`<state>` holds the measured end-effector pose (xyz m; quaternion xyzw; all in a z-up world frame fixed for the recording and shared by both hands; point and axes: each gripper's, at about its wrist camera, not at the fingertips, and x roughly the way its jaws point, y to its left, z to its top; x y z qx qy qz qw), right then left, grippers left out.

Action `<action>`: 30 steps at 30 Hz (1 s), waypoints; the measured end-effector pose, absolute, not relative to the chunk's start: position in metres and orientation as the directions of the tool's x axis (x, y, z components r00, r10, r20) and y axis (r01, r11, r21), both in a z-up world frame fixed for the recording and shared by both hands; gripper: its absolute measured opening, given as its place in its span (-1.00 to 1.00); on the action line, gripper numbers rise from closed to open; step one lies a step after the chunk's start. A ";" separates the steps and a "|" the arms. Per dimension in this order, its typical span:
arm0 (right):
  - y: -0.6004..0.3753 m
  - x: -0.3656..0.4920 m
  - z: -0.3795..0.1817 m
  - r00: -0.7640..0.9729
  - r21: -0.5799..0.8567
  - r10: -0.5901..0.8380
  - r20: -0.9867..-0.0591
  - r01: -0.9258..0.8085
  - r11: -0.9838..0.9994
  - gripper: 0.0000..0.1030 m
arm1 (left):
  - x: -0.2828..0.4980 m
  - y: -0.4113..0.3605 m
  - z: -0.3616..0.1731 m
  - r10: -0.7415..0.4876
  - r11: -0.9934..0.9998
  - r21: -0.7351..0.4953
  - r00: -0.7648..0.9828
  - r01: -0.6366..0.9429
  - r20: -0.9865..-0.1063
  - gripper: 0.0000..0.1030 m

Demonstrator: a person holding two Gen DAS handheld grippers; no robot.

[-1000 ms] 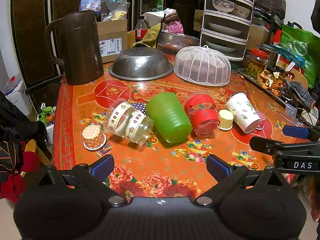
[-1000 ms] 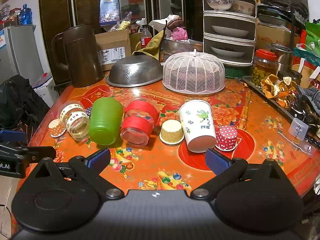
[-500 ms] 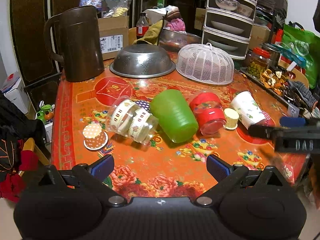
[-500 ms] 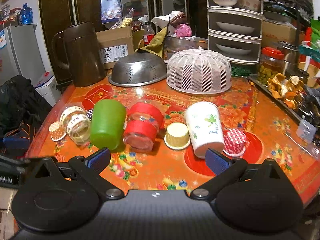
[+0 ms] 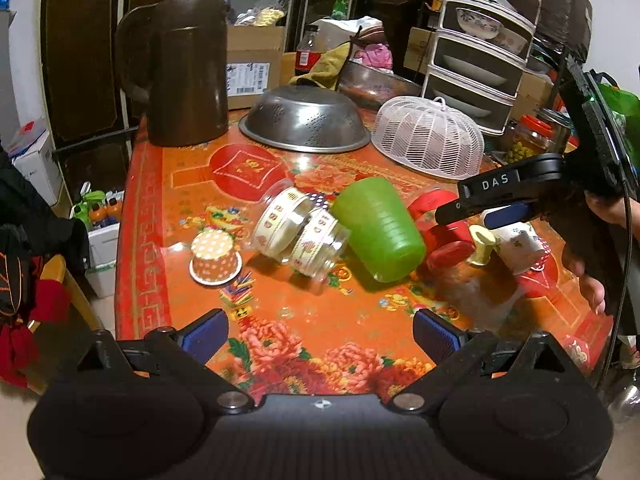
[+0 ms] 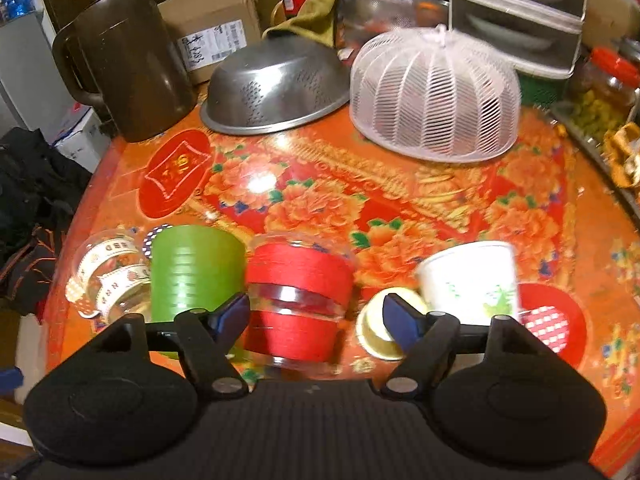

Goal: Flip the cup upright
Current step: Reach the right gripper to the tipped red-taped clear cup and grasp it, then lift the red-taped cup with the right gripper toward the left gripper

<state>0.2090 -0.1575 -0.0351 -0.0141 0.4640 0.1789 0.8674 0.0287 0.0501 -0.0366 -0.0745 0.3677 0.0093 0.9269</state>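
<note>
Several cups lie on their sides on the red floral table. From left: a clear cup with patterned bands, a green cup, a clear cup with red bands and a white printed cup. My right gripper is open, its fingers on either side of the red-banded cup, just above it; it also shows in the left wrist view. My left gripper is open and empty near the front edge.
Small paper cupcake liners stand upside down: orange dotted, yellow, red checked. At the back are a brown pitcher, an inverted steel colander, a white mesh food cover and a dish rack.
My right gripper has moved forward and down over the row of cups, and now straddles the red-banded cup. My left gripper has barely moved. The cups have not shifted.
</note>
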 end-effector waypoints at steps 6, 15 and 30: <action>-0.146 0.213 -0.041 0.462 0.155 0.306 -0.833 -0.335 0.929 0.29 | 0.024 0.058 -0.040 -0.046 0.985 -0.153 0.729 -0.081 -0.683 0.94; -0.141 0.219 -0.050 0.419 0.173 0.307 -0.854 -0.328 0.929 0.14 | 0.015 0.063 -0.039 -0.048 0.983 -0.165 0.737 -0.086 -0.674 0.94; -0.161 0.082 -0.023 0.391 0.271 0.396 -0.831 -0.337 0.901 0.14 | -0.018 0.072 -0.042 -0.094 0.976 -0.212 0.763 -0.057 -0.639 0.94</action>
